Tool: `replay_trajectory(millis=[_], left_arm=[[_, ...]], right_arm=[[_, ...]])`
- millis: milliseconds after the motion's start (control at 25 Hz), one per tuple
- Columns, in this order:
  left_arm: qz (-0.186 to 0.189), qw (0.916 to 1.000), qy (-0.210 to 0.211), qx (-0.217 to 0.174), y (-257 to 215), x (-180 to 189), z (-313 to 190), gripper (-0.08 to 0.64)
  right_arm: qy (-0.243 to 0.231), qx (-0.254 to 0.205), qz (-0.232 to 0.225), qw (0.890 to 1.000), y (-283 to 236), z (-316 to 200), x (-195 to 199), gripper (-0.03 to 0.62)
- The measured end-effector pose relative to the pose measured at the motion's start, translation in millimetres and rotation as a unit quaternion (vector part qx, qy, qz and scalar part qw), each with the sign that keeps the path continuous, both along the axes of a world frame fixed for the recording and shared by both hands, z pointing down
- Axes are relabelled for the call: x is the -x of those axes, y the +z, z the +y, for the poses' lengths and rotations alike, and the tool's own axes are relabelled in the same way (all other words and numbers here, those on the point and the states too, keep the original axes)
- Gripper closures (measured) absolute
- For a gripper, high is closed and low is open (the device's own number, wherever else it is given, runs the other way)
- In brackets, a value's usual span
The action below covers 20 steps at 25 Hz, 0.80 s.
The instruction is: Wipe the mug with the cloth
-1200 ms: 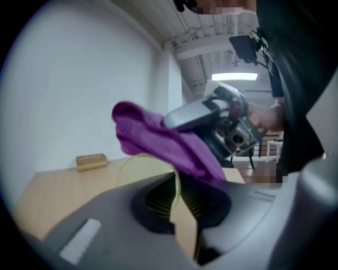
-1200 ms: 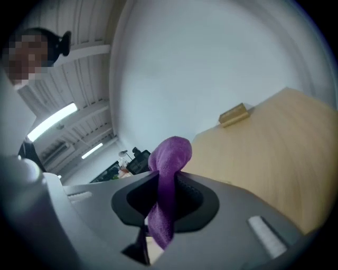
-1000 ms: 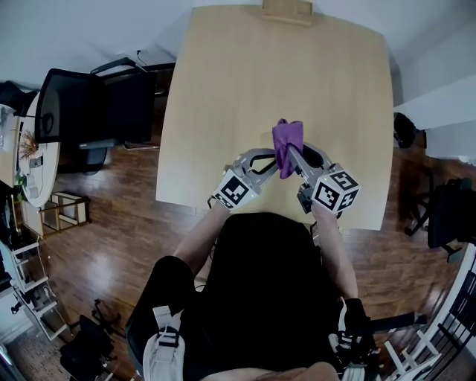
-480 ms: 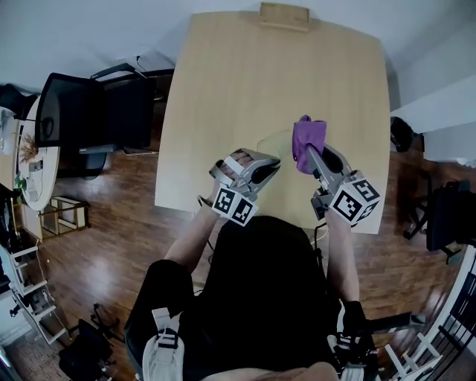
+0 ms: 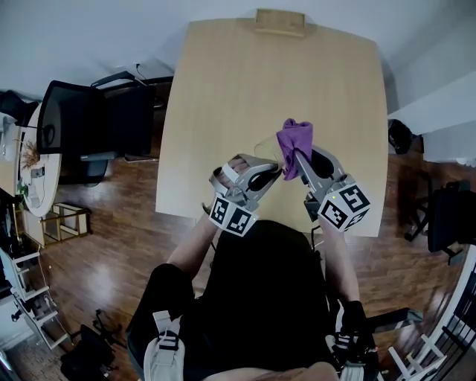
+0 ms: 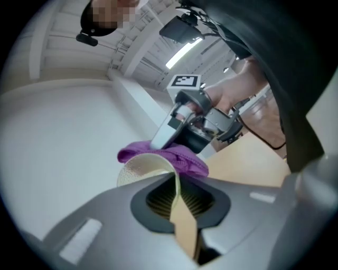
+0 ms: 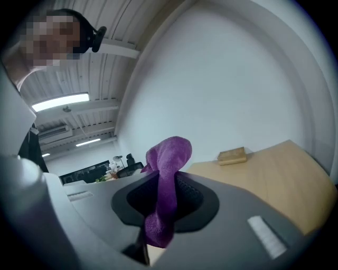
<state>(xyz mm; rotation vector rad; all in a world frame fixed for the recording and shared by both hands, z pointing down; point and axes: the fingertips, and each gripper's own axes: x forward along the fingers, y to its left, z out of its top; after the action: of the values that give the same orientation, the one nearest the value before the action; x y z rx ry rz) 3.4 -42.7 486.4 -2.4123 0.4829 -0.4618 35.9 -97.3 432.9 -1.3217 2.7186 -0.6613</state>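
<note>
In the head view a cream mug (image 5: 266, 146) is held just above the wooden table (image 5: 223, 89), hard to tell from the tabletop. My left gripper (image 5: 269, 171) is shut on the mug's wall. The left gripper view shows the mug's (image 6: 138, 167) rim pinched between the left gripper's (image 6: 177, 205) jaws. A purple cloth (image 5: 295, 140) sticks up from my right gripper (image 5: 301, 160), which is shut on it. The cloth (image 6: 187, 160) lies against the mug's far side. In the right gripper view the cloth (image 7: 168, 158) stands bunched out of the right gripper (image 7: 161, 211); the mug is hidden there.
A small wooden block (image 5: 280, 21) sits at the table's far edge, also seen as the block (image 7: 232, 154) in the right gripper view. A black office chair (image 5: 82, 119) stands left of the table. The table's near edge is close under both grippers.
The right gripper and cloth swung right, away from the mug, then came back left against it. The left gripper and mug shifted slightly left and stayed shut.
</note>
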Motion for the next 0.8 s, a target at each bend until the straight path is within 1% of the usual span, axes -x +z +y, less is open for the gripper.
replay_trajectory(millis=[80,160,240,320,400,480,520,560,640,720,800], left_arm=[[-0.006,0.9999,-0.004,-0.016,-4,2,1,0.515],[-0.030,0.9984,-0.003,-0.047,-4,3,3,0.517],[-0.073,0.9928,0.006,-0.094,0,4,6,0.518],[-0.118,0.9832,0.017,-0.138,4,5,7,0.518],[-0.150,0.9746,0.026,-0.165,6,8,5,0.518],[-0.169,0.9687,0.033,-0.179,6,11,3,0.518],[-0.176,0.9663,0.036,-0.184,6,12,3,0.518],[-0.182,0.9638,0.039,-0.190,5,12,3,0.518],[-0.194,0.9582,0.047,-0.205,3,8,4,0.518],[-0.206,0.9511,0.058,-0.223,2,5,8,0.518],[-0.221,0.9430,0.068,-0.240,1,5,11,0.518]], right_arm=[[0.020,0.012,0.008,1.000,16,-8,-16,0.524],[0.040,0.036,0.024,0.998,39,-15,-34,0.525],[0.057,0.063,0.031,0.996,57,-19,-51,0.524],[0.062,0.067,0.019,0.996,49,-17,-60,0.523],[0.037,0.048,-0.013,0.998,13,-10,-51,0.523],[-0.016,0.015,-0.050,0.999,-34,2,-26,0.523],[-0.044,-0.005,-0.055,0.997,-53,9,-11,0.523],[-0.068,-0.022,-0.049,0.996,-68,16,2,0.523],[-0.099,-0.046,-0.011,0.994,-78,26,22,0.523],[-0.105,-0.051,0.024,0.993,-70,27,28,0.523],[-0.090,-0.039,0.040,0.994,-57,22,20,0.523]])
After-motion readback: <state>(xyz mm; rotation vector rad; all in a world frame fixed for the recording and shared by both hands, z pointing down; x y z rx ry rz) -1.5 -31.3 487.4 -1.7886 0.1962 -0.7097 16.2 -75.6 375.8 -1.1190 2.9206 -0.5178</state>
